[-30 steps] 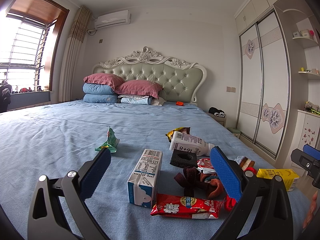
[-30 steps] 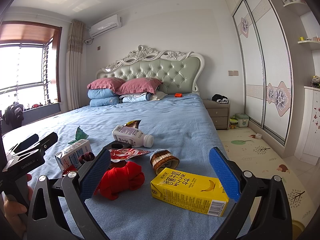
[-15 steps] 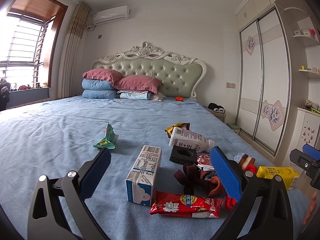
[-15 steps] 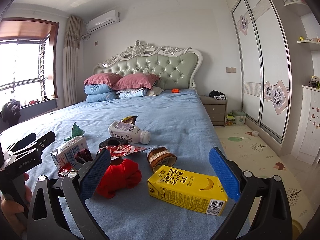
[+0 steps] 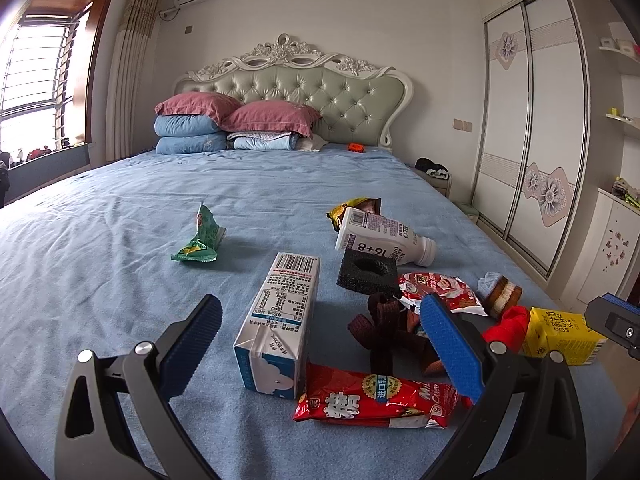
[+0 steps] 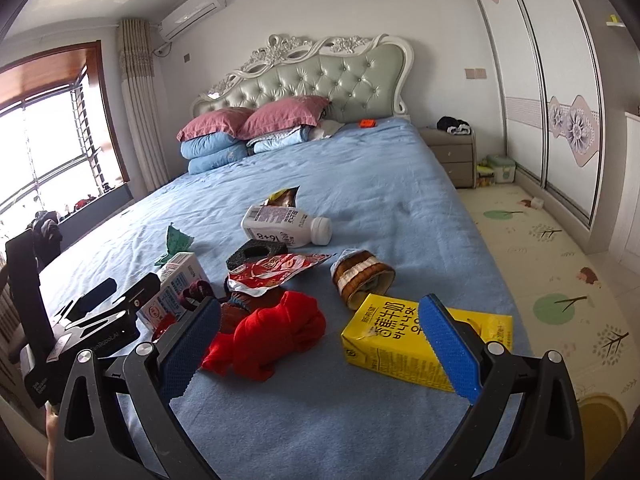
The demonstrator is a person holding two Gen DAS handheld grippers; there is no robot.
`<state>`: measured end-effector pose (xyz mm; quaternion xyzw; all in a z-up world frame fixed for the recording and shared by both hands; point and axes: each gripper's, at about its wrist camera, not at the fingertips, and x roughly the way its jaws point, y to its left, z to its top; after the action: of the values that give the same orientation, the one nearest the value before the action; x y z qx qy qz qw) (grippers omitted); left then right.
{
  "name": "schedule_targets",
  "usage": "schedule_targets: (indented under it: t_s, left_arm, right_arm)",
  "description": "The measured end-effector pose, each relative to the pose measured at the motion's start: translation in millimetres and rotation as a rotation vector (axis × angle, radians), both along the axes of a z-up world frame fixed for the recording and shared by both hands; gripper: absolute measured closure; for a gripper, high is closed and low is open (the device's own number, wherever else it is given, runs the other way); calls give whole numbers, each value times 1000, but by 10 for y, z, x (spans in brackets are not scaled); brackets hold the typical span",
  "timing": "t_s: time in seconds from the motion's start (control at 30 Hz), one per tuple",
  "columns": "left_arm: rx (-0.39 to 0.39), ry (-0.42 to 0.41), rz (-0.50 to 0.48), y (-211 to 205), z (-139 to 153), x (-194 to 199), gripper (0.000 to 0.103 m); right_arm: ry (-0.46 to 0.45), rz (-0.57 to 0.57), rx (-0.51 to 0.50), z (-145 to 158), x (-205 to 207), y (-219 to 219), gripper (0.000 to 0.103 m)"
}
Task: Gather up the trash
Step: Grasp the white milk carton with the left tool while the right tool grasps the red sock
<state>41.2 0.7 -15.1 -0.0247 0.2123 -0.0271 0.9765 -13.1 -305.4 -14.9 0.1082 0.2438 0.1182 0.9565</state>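
Both tongs gape wide, holding nothing: the left gripper (image 5: 320, 344) hangs over the milk carton (image 5: 280, 320), the right gripper (image 6: 320, 344) over the yellow carton (image 6: 404, 344), near the bed's (image 6: 380, 184) foot edge.

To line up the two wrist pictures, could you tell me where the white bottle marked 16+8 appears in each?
Left wrist: the white bottle lies right of centre, beyond the black foam block.
Right wrist: the bottle lies centre-left, also beyond that block.
Shared landmark: the yellow carton.
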Motion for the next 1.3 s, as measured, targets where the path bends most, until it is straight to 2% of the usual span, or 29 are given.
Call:
schedule_targets:
  t_s: [0.13,0.3,0.43,0.53,0.87,0.9,0.93,1.0,1.07,1.13,1.3]
  left_arm:
    - [-1,43,-12,15,7,73,4]
    - [36,121,-1,60,-9,229,4]
    - [26,241,-32,124,-91,448,4]
    - [-6,318,-44,182,-174,596,4]
    - [-142,451,-60,361,-298,951,6]
    - [-149,462,-60,371,-311,978,7]
    - [-155,473,-62,380,-323,1000,15]
    - [-166,498,-76,388,-353,1043,33]
    - [-172,518,-82,393,-378,1067,56]
    - [-175,519,-93,404,-385,1072,61]
    - [-202,487,-119,442,-290,1002,63]
  right_arm:
    - [62,37,6,-30,56,130,8]
    - [126,51,-8,-47,111,250,8]
    - [146,40,-12,-52,149,282,8]
    - [167,48,-3,-71,190,300,8]
    - [205,73,-36,-100,293,474,8]
    - [211,75,-39,-108,306,491,8]
    - [219,77,-38,-116,322,501,8]
    - [231,81,-34,-135,342,512,8]
    - [236,79,-36,-138,354,521,8]
    - [239,81,-22,-139,361,515,8]
    - [260,87,15,-150,394,495,15]
